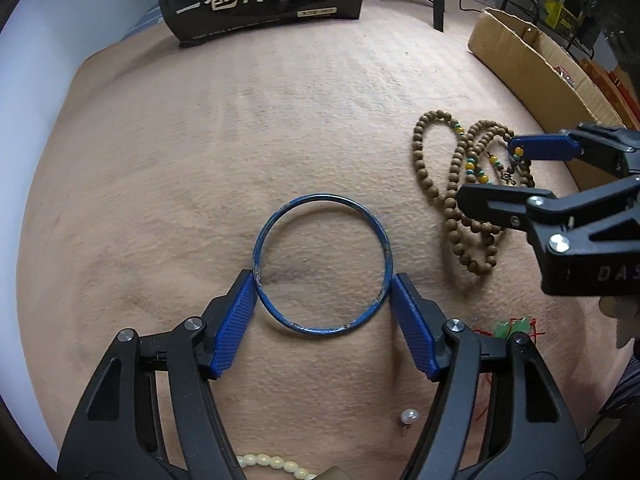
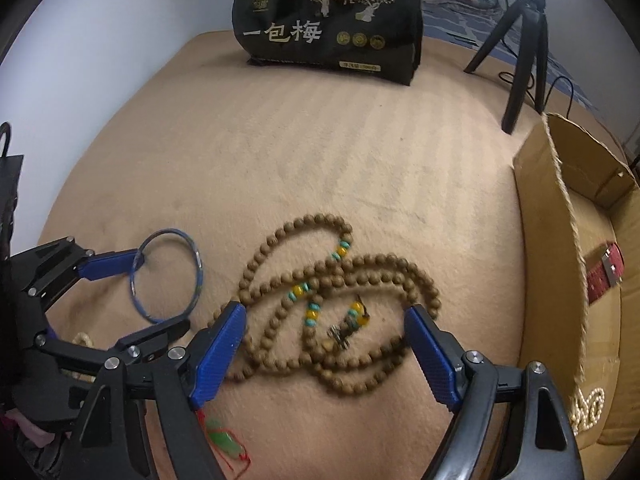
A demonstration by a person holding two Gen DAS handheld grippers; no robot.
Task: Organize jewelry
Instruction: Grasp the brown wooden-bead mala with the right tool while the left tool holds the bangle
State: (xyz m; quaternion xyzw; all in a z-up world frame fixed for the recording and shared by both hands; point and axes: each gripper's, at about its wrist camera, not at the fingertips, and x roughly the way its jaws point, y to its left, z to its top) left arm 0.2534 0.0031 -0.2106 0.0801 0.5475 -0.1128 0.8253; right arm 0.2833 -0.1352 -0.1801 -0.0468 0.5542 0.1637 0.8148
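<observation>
Blue bangle (image 1: 322,266) lies on the beige fabric surface (image 1: 240,140), my left hand-held gripper (image 1: 323,292) pinching its rim; it could spring free. My right hand-held gripper (image 2: 326,330) gapes over the wooden bead necklace (image 2: 340,308), liable to snag loops.

The bangle (image 1: 322,266) lies between the left gripper (image 1: 323,286) fingers, the bead necklace (image 2: 336,312) between the right gripper (image 2: 326,320) fingers, the cardboard box (image 2: 568,216) right of both, the bag (image 2: 328,20) far beyond them.
</observation>
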